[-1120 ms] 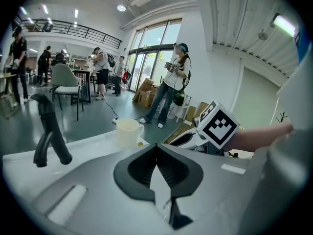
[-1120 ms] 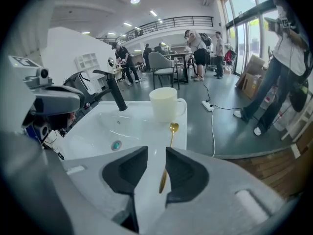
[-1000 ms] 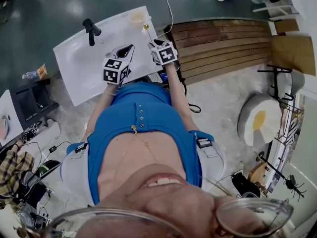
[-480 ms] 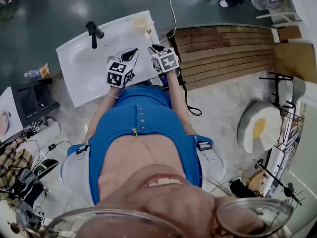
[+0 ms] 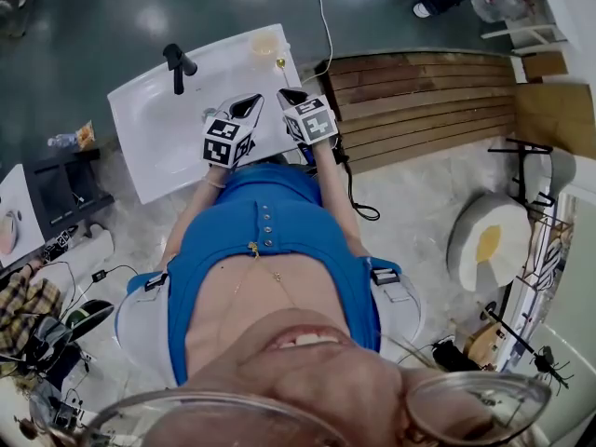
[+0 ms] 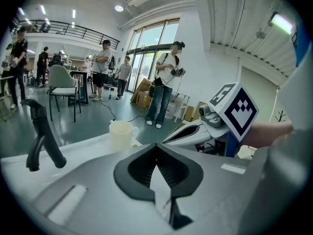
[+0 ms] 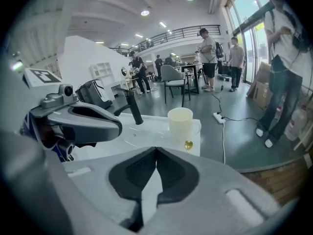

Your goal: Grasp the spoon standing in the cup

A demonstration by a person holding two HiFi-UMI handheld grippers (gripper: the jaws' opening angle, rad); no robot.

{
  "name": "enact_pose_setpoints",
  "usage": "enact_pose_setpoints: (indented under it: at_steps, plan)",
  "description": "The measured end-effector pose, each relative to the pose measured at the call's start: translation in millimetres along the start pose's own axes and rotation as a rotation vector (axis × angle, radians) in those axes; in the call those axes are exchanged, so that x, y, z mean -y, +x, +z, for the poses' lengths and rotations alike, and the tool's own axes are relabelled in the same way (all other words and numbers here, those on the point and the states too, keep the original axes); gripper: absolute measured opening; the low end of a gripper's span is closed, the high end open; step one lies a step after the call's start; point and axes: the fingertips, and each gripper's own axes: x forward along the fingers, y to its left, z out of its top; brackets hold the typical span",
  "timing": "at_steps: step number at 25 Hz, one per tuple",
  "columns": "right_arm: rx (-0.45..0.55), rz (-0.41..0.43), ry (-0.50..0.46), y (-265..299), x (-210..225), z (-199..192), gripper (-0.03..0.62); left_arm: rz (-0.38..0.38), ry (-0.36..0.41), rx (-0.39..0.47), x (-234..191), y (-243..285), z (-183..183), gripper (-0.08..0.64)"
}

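**Step:** grasp not yet made, by my read.
**R gripper** [image 7: 156, 149]: jaws just closed, tips together, nothing btwn them.
**Spoon** [image 7: 188, 145]: gold bowl shows just beside cup [image 7: 180, 123], at far corner of bench [image 7: 142, 131].
**Next:** reopen, reach fwd, close on the handle.
**L gripper** [image 6: 156, 146]: jaws shut, empty.
**Pose:** both angled fwd and down, side by side.

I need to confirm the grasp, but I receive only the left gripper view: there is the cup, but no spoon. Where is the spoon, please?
Observer: The right gripper view shows the gold spoon low in front of the cup.
Operator: Is it grasped?
Observer: No. The right tongs have just closed together, with nothing between them.
Operator: Is it inside the cup?
Observer: No. The head view shows it beside the cup, outside the rim.
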Motion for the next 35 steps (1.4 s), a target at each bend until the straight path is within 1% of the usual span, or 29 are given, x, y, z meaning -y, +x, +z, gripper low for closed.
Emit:
enact_pose_setpoints:
  at_steps: [5,14,18,26,35]
  plan:
    - [0.042,0.027,-0.004,-4.4,-5.9,9.7,0.003,-0.007,0.005,0.009,2.6,1.1,4.3,-0.002]
    - [0.120,0.115,-0.044,-10.0,-24.9,28.3,0.003,0.000,0.006,0.030,0.5,-1.0,12.2,-0.002]
    - [0.151,0.136,-0.057,-11.6,-29.6,35.8,0.002,0.006,0.007,0.043,-2.3,-2.0,16.8,-0.002]
    - [0.205,0.173,-0.044,-18.8,-37.0,48.0,0.002,0.010,0.003,0.058,-3.6,-7.2,21.5,-0.002]
    - [0.317,0.209,-0.060,-32.8,-43.9,68.8,0.002,0.008,0.007,0.103,-2.1,-15.2,34.9,-0.002]
